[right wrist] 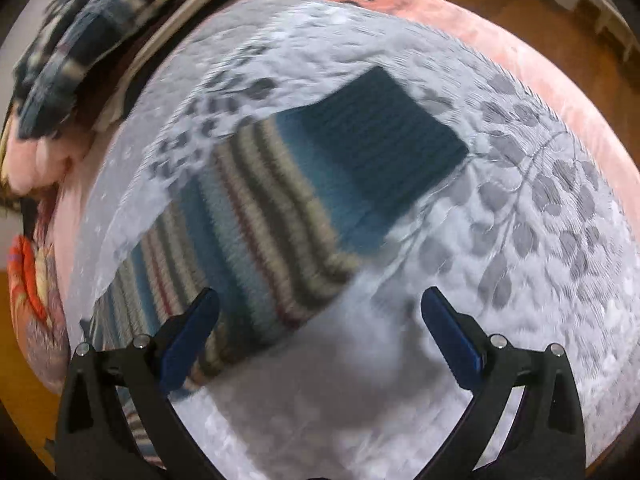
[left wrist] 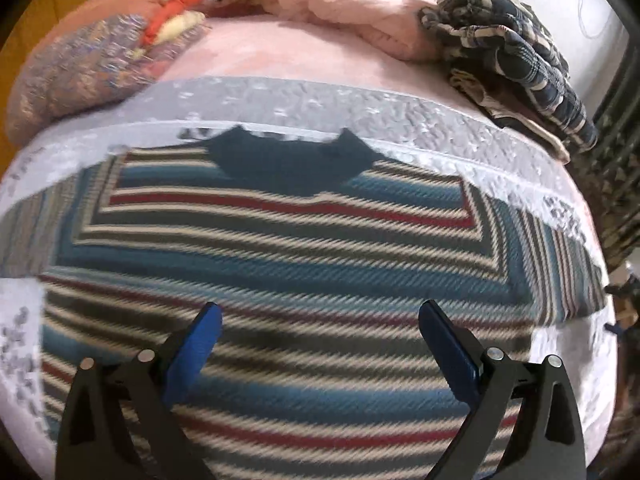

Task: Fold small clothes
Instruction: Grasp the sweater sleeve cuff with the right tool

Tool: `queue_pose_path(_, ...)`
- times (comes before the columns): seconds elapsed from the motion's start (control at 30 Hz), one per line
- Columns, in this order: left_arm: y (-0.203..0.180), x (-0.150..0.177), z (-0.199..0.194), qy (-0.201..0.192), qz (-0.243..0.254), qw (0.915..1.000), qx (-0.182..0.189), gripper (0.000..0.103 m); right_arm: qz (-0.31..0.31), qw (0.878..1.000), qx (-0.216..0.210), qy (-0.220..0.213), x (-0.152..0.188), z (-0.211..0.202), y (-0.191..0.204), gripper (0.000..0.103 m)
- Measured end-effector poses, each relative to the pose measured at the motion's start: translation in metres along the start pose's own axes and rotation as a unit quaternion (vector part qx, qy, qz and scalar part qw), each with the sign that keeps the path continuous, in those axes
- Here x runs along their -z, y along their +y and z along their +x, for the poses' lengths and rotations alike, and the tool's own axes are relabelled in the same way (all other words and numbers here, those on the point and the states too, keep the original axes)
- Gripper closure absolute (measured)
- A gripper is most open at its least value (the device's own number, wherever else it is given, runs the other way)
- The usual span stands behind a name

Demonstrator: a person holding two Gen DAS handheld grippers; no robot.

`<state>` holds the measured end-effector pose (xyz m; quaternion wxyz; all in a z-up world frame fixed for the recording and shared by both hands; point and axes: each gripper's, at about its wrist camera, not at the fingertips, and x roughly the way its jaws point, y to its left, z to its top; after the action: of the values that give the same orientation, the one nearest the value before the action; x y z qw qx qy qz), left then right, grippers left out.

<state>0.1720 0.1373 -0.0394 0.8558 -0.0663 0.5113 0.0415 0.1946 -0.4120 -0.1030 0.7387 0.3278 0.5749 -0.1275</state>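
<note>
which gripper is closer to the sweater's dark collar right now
Left. The left gripper hovers over the sweater body, facing the collar. The right gripper is out by the sleeve.

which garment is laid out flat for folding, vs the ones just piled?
The striped sweater, spread flat on the grey leaf-print cover. The plaid garment and pink garment lie crumpled at the far edge.

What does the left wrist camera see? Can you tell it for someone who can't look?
A striped sweater with a dark navy collar lies flat on a grey-white quilted cover, with the open left claw above it, holding nothing. Behind are a pink blanket and a plaid cloth.
</note>
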Motion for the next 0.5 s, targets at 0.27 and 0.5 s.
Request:
queue_pose_path(0.27, -0.002, -0.016, 0.027, 0.002, -0.004, 1.0, -0.006, 0.004, -0.003, 1.0, 0.005, -0.024, -0.024, 0.015, -0.005, 0.023)
queue_pose_path(0.5, 0.005, -0.018, 0.029, -0.001, -0.002, 0.9999, -0.014, 0.004, 0.001, 0.999, -0.003, -0.05, -0.028, 0.011, -0.006, 0.078)
